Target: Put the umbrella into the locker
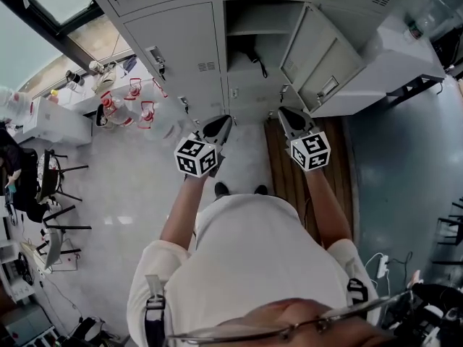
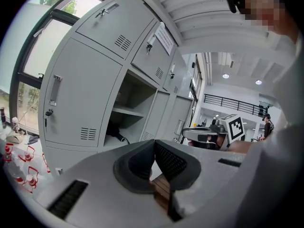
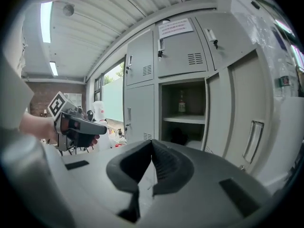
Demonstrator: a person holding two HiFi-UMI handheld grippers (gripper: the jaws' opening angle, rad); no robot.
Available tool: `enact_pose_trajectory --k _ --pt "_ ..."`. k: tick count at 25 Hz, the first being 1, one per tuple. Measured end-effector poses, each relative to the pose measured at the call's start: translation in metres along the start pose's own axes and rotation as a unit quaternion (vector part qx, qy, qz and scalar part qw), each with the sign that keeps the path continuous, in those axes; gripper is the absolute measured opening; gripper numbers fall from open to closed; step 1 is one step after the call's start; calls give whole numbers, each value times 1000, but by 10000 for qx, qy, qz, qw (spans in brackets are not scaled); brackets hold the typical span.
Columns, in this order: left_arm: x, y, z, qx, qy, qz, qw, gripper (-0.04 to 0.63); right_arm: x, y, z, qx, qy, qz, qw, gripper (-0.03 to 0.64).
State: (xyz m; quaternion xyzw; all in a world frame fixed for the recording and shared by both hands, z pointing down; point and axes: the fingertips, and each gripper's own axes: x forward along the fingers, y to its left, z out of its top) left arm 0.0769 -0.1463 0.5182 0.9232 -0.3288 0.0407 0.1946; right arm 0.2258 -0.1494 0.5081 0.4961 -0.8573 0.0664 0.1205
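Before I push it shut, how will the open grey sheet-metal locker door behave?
The open grey sheet-metal locker door stands swung out beside the open compartment, so it will probably pivot on its hinges. The panel looks thin and light; it likely moves easily and could bounce back.

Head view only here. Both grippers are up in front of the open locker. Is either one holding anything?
Observer: No. In the right gripper view, the right gripper has its jaws together with nothing between them.
Operator: And the left?
Observer: Same. In its own view, the left gripper has its jaws closed and empty.
Operator: Anything higher up inside? I can't see from above.
Observer: A bottle stands upright at the back of the upper shelf.
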Motion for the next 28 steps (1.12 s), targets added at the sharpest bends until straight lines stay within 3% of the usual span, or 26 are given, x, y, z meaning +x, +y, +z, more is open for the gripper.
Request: enact_pose_trajectory --k 10,28 --pt "12 0 -1 20 49 131 9999 3 -3 -8 6 252 -274 110 9992 6" --pt "14 10 7 112 47 164 9998 3 10 -9 13 72 -273 168 9995 6"
